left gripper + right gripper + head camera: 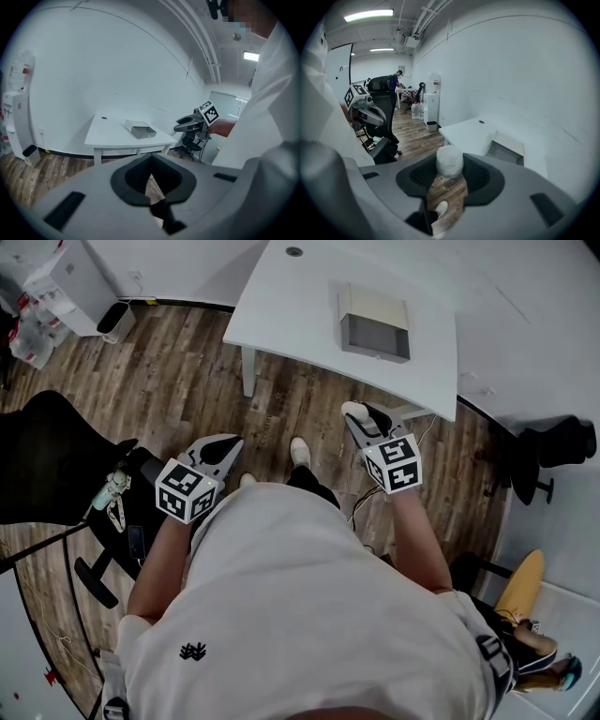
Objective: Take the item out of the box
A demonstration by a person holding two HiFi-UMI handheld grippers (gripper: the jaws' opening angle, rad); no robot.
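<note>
**White ball in my right gripper, box on the table**

My right gripper (362, 416) is clamped on the fluffy white ball (449, 161). It hangs over the brown wood-plank floor (187, 390), well apart from the open grey rectangular box (374, 324) on the white table (281, 306). My left gripper (223, 448) has its jaws nearly together and holds nothing. A black office chair (56, 465) stands near my left side. Floor planks lie between my grippers and the table.

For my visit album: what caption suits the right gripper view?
Right gripper holding a fluffy white ball, with the open box on the white table beyond.
</note>
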